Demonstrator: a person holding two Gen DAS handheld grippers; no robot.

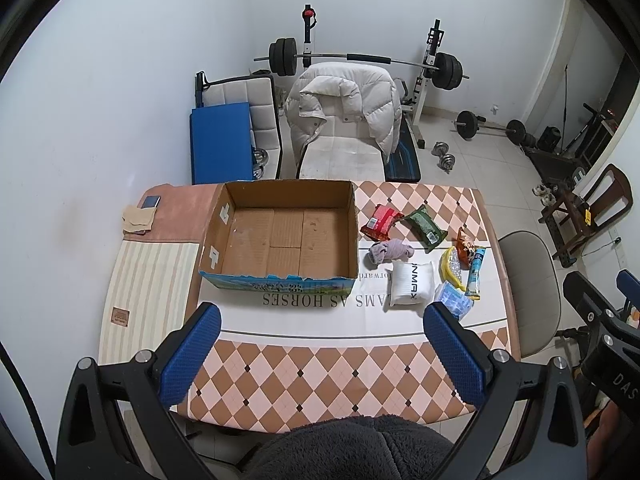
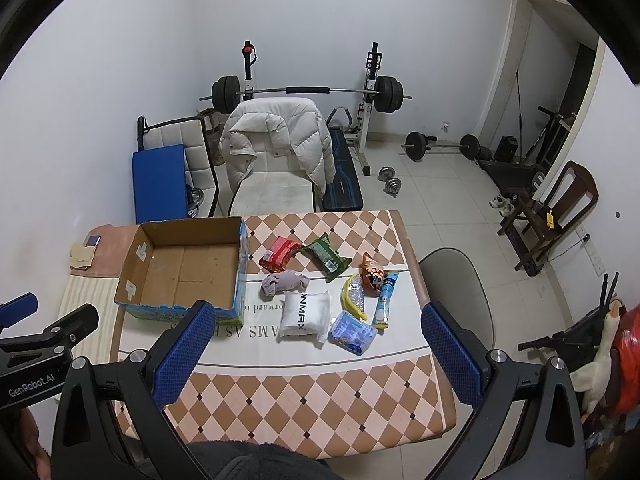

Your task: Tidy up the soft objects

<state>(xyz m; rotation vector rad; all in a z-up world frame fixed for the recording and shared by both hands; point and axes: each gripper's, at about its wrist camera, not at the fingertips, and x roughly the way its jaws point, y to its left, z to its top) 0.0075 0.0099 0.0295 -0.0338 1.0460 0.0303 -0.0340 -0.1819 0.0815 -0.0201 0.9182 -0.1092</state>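
Left wrist: left gripper (image 1: 322, 320) fingers spread, holding nothing, lower centre; cardboard box (image 1: 280, 232) mid-frame on counter (image 1: 320, 368); soft packets right of it | Right wrist: right gripper (image 2: 314, 320) fingers released, lower centre; white pouch (image 2: 306, 314) centre; box (image 2: 184, 268) centre-left

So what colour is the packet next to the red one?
Dark green packet, clearest in the right wrist view.

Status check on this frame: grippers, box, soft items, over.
Left gripper and right gripper open, holding nothing, above the near table edge. Cardboard box empty. Soft items unsorted beside it, white pillow pack nearest. Nothing blocking.
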